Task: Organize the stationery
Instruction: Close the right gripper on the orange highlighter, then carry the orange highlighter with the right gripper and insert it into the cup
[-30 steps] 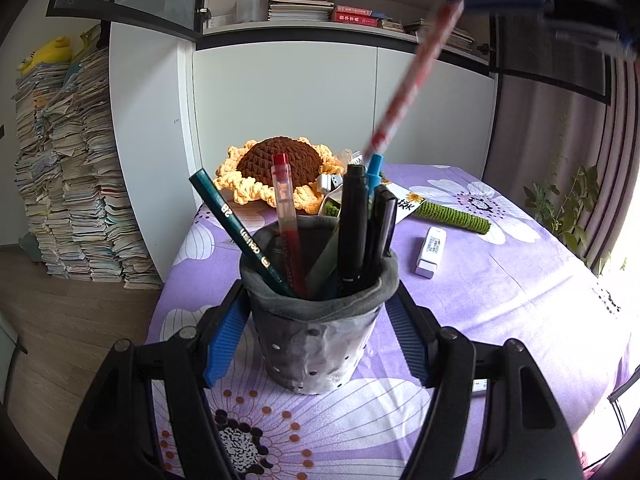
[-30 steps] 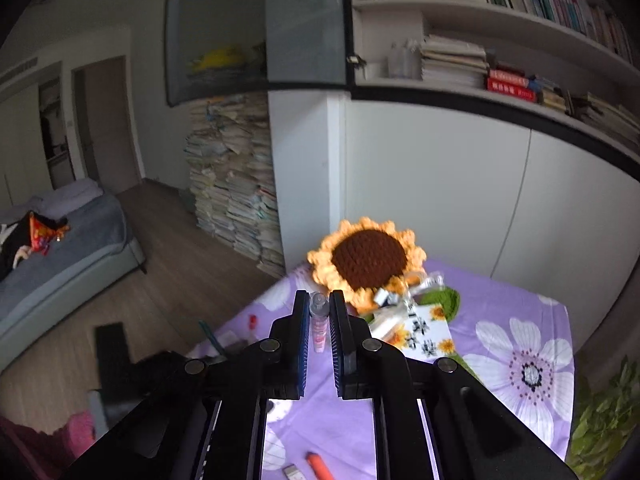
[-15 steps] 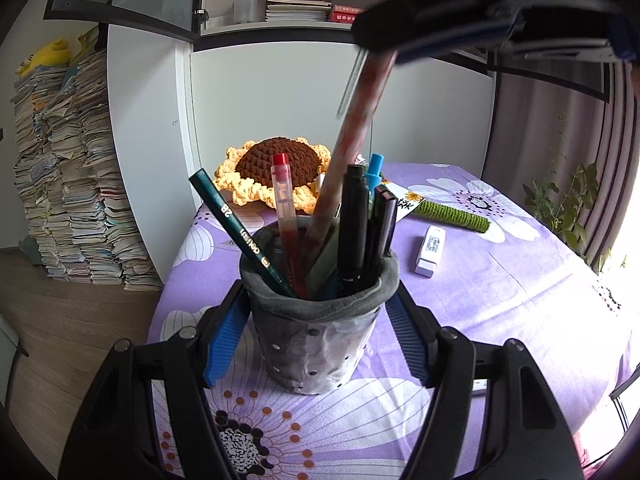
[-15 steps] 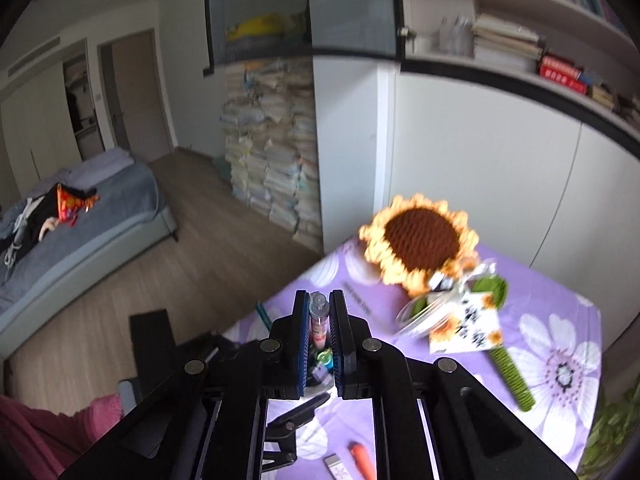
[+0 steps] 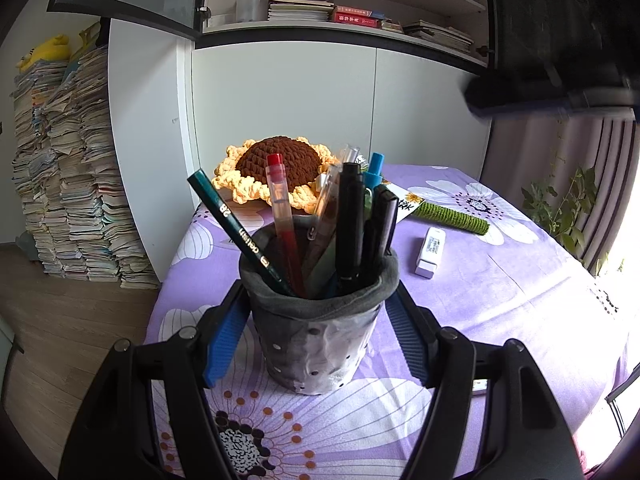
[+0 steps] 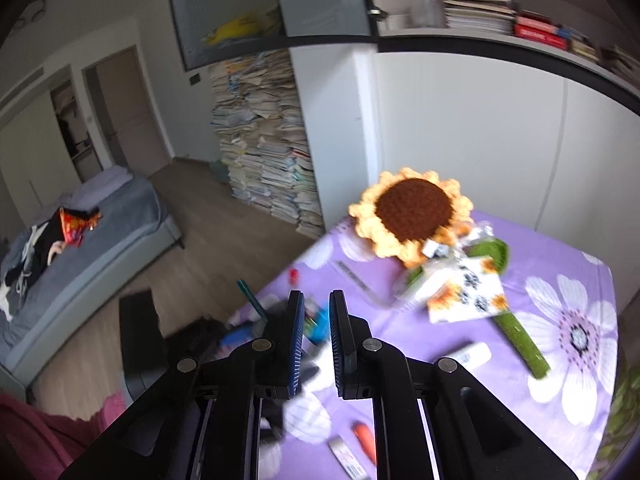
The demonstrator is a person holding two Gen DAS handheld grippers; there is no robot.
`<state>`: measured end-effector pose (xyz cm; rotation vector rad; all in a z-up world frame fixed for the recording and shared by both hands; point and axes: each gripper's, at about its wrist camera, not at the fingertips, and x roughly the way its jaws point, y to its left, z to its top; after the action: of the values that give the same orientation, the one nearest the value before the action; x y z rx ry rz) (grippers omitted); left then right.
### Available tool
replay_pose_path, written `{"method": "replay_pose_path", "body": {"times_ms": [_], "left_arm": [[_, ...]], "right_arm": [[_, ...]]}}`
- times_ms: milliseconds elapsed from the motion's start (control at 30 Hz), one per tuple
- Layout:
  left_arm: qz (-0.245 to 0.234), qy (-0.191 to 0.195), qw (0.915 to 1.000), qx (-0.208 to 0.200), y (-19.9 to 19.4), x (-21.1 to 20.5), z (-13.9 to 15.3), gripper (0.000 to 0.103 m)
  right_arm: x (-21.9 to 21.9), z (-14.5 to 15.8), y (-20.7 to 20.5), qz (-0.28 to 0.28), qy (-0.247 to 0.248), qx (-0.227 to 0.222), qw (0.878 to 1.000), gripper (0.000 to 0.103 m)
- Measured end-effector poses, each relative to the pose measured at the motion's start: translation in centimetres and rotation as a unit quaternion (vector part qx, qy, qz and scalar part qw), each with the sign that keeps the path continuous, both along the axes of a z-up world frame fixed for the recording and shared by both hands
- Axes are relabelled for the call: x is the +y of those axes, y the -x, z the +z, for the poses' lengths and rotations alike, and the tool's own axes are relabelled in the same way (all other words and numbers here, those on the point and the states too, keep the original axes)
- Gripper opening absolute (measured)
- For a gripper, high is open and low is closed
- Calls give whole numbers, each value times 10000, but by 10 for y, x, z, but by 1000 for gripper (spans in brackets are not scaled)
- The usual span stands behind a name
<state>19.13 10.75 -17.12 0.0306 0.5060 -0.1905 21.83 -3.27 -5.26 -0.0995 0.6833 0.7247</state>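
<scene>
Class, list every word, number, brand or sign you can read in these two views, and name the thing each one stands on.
"2B": on the dark green pencil in the grey pen holder.
A brand word beside it on the same pencil: too small to read surely.
Black characters on the white card by the crochet sunflower: partly hidden, unreadable.
Label on the white eraser: too small.
Red book spines on the shelf: too blurred.

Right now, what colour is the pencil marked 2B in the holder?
Dark green pencil, with white lettering; clearest in the left wrist view.
</scene>
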Motion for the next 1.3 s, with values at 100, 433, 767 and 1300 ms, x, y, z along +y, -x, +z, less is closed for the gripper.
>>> {"method": "replay_pose_path", "body": {"times_ms": [100,433,767,1300], "left_arm": [[1,1,10000,6,0,0,0,68],[-1,17,10000,34,1,0,0,68],[-5,-24,10000,24,0,-2,0,69],[-11,6,10000,22,0,-1,0,69]], "right_arm": [[-5,-22,0,37,500,289,9983,11],[9,-118,-13,290,1850,1340,9731,11],[15,-138,-25,394,2186,1530,9629,11],[-15,-66,-20,-18,692,680,9953,12]]}}
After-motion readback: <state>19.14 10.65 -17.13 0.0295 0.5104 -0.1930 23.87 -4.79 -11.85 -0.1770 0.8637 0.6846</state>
